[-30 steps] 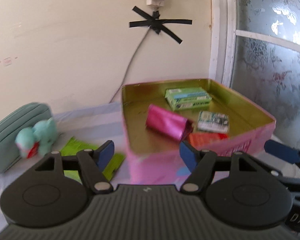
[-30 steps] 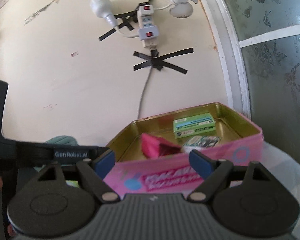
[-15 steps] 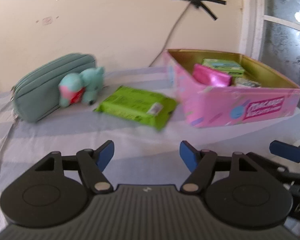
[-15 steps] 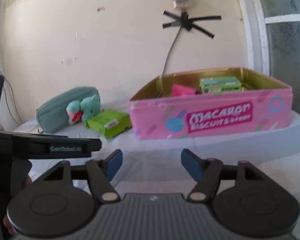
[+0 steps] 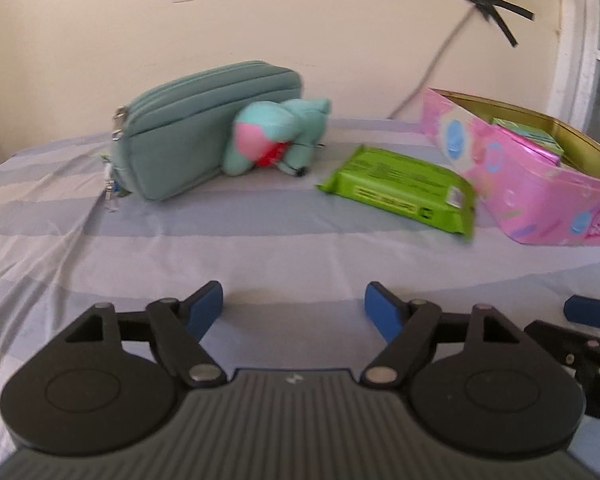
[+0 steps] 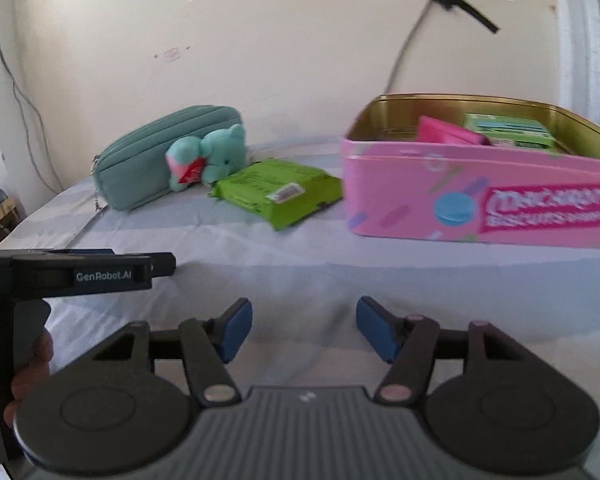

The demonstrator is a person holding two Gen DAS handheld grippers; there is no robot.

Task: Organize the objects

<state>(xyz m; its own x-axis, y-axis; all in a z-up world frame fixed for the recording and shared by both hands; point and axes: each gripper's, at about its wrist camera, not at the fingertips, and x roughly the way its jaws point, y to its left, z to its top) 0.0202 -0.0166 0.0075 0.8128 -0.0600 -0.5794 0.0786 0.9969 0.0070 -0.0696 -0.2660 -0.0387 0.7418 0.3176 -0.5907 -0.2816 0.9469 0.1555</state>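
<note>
One green packet (image 5: 400, 188) flat, long axis slanting toward pink tin (image 5: 520, 184)

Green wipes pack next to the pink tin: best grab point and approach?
Grip the green wipes pack across its short width near the middle, coming from above and the front. It lies flat on the striped sheet, soft and wide, its far end near the pink tin, so the open near side probably gives the gripper most clearance.
</note>
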